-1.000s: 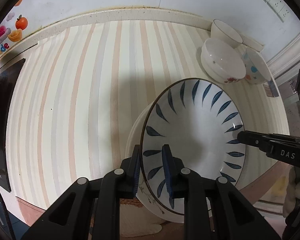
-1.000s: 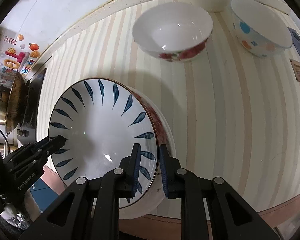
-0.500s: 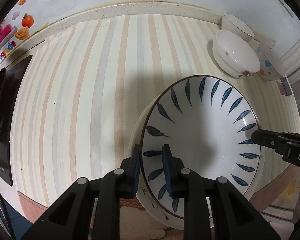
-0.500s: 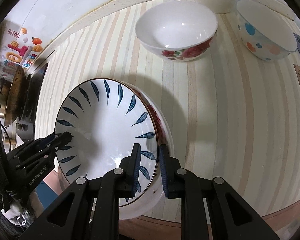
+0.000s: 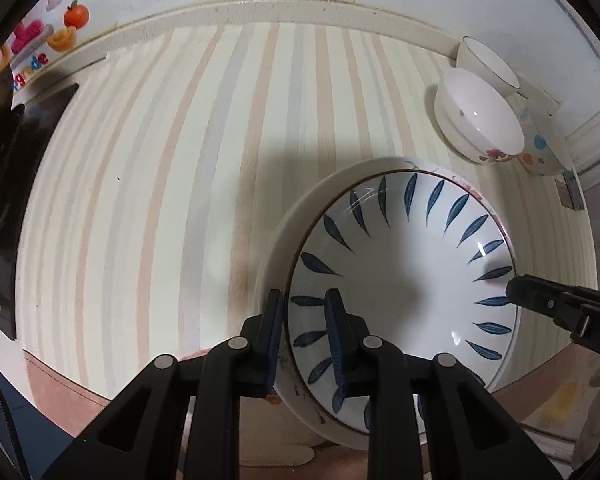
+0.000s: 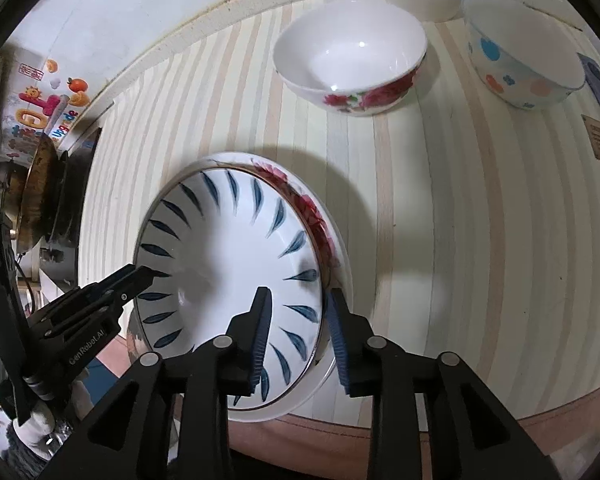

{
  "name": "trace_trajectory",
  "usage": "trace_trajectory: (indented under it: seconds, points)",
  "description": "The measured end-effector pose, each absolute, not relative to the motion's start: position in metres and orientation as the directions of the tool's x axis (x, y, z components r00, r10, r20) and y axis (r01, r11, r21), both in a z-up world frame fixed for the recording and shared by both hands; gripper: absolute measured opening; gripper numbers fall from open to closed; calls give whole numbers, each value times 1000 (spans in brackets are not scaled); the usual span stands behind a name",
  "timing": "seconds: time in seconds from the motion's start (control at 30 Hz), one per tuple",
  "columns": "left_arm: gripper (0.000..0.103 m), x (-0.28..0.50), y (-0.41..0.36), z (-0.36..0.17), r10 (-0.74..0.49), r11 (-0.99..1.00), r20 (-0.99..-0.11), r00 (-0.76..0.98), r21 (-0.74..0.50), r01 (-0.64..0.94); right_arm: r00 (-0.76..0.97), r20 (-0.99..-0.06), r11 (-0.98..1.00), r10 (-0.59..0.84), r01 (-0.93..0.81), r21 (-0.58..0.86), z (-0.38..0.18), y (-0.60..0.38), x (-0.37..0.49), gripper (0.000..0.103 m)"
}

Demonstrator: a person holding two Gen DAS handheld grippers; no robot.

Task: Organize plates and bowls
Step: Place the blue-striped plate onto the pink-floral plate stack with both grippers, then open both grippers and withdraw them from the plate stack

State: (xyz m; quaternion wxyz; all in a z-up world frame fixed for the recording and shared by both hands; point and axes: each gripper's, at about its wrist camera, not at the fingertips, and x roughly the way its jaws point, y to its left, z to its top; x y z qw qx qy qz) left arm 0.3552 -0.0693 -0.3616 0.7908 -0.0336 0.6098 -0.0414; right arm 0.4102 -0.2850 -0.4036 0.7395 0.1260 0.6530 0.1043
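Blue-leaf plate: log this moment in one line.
blue-leaf plate: nested on floral plate | left gripper: shut on its rim | right gripper: open, astride rim

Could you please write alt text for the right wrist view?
The right gripper straddles the rim of a white blue-leaf plate stacked on a red-flowered plate, with the left gripper opposite; three bowls stand behind on the striped counter.

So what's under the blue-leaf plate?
The blue-leaf plate sits nested in a larger white plate with red flowers on its rim. Only that rim shows; its center, and anything beneath it, is covered.
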Motion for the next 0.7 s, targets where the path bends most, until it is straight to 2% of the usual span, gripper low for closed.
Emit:
trace_trajectory:
  seconds: [0.1,0.2,0.27,0.3,0.33,0.37,0.47,0.5,0.53,0.6,0.7]
  points:
    - [19,346,-71,-345,-110,994,-953,281,-103,38,142,-941,951,306,1,310,-391,-282,404,33]
    - [19,332,-73,-318,-112,993,-937,332,-99,57,183,-945,962,270,-23,271,-365,-274,389,40]
    - [21,322,-71,-299,-127,991,-925,358,-108,74,209,-942,964,264,-31,264,-347,-269,375,56]
    - [26,316,-70,-288,-138,990,-918,372,-115,83,219,-940,965,262,-31,262,-339,-268,368,62]
    - [33,310,-69,-280,-143,989,-913,381,-117,89,238,-936,965,260,-32,260,-327,-266,358,74]
    - [34,303,-68,-269,-146,988,-908,393,-118,94,255,-932,965,258,-35,258,-316,-263,349,82]
    - [36,288,-63,-246,-173,984,-891,419,-136,116,312,-923,974,225,-45,222,-284,-255,322,88]
    - [44,283,-61,-239,-182,982,-887,424,-142,125,331,-920,977,210,-47,206,-273,-252,312,89]
    - [60,278,-59,-232,-192,980,-882,431,-148,135,345,-917,979,201,-45,198,-265,-250,304,91]
    - [77,266,-53,-218,-204,977,-867,455,-153,148,375,-908,982,187,-38,187,-249,-247,287,93]
    - [79,252,-46,-203,-198,978,-857,475,-139,157,398,-902,985,167,-21,173,-230,-241,265,94]
